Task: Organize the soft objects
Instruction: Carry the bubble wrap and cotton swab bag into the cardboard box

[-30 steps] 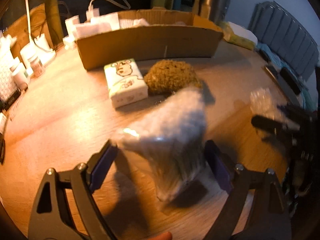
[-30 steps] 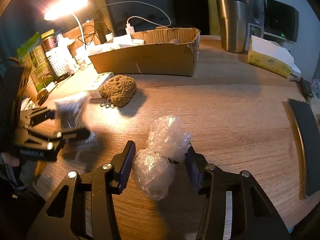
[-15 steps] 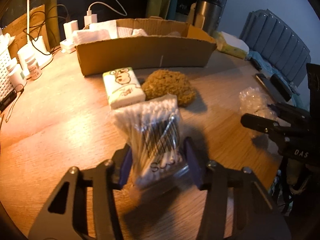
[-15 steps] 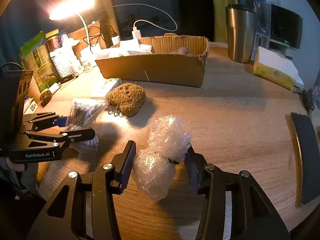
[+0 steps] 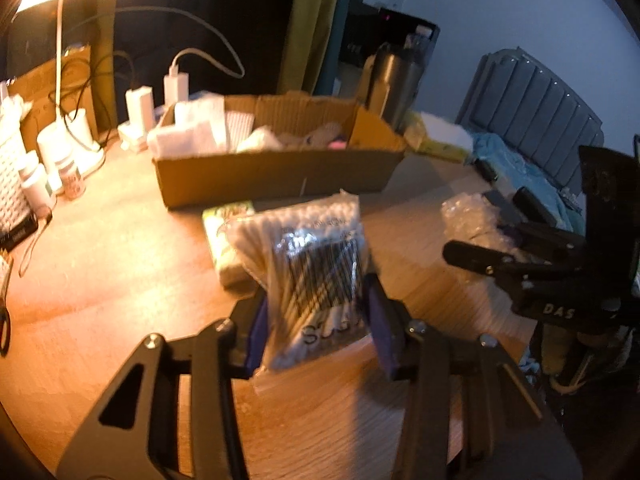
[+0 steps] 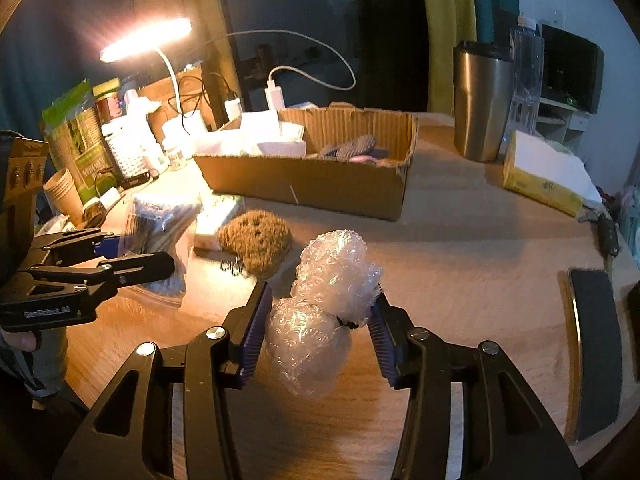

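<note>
My left gripper (image 5: 316, 332) is shut on a clear bag of cotton swabs (image 5: 308, 268) and holds it above the wooden table (image 5: 100, 280); the gripper also shows in the right wrist view (image 6: 132, 252). My right gripper (image 6: 320, 332) is shut on a wad of bubble wrap (image 6: 320, 304), lifted off the table; the wad also shows in the left wrist view (image 5: 472, 220). An open cardboard box (image 6: 312, 184) with white and pink soft items stands at the back. A brown fuzzy pad (image 6: 256, 240) and a tissue pack (image 5: 224, 240) lie in front of the box.
A lit desk lamp (image 6: 148, 40), bottles, chargers and cables crowd the back left. A steel tumbler (image 6: 480, 108) and a yellow tissue box (image 6: 544, 176) stand at the back right. A dark flat pad (image 6: 592, 352) lies at the right edge.
My left gripper closed on the cotton swab bag and raised it off the table. My right gripper kept its hold on the bubble wrap and lifted it toward the box.
</note>
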